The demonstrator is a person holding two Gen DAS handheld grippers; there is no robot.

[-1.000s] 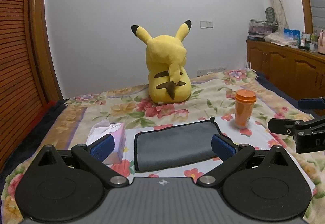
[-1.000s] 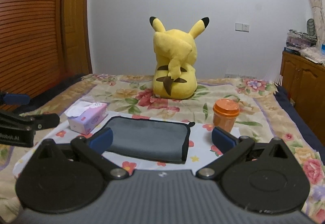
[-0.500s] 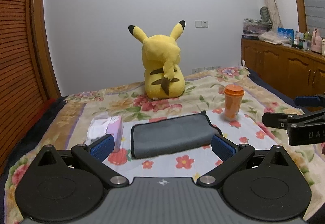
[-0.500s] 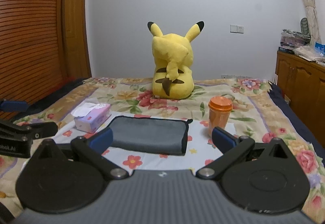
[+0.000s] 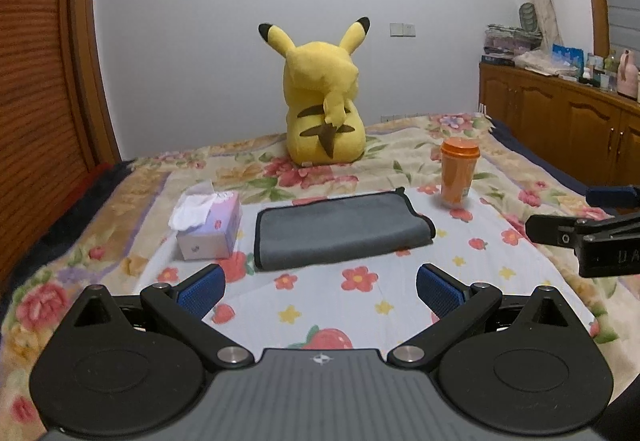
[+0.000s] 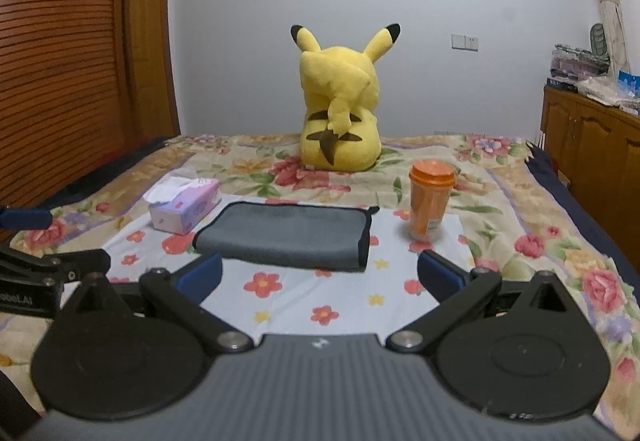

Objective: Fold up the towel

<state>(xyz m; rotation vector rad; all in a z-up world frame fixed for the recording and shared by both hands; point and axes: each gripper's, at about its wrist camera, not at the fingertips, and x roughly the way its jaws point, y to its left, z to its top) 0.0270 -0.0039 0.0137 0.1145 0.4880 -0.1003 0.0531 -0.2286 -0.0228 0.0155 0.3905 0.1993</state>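
Observation:
A grey towel (image 5: 340, 231) with a dark hem lies folded in a flat rectangle on a white flowered cloth (image 5: 360, 305) on the bed. It also shows in the right wrist view (image 6: 286, 235). My left gripper (image 5: 320, 291) is open and empty, held back from the towel's near edge. My right gripper (image 6: 320, 277) is open and empty, also short of the towel. Each gripper shows at the edge of the other's view, the right one (image 5: 580, 237) and the left one (image 6: 44, 269).
A tissue box (image 5: 208, 227) stands left of the towel. An orange lidded cup (image 5: 459, 173) stands at its right far corner. A yellow plush toy (image 5: 324, 101) sits behind. A wooden wardrobe (image 5: 36, 81) is left, a wooden cabinet (image 5: 560, 121) right.
Both grippers have drawn back from the towel, so more of the flowered cloth shows in front of it. The towel has not moved.

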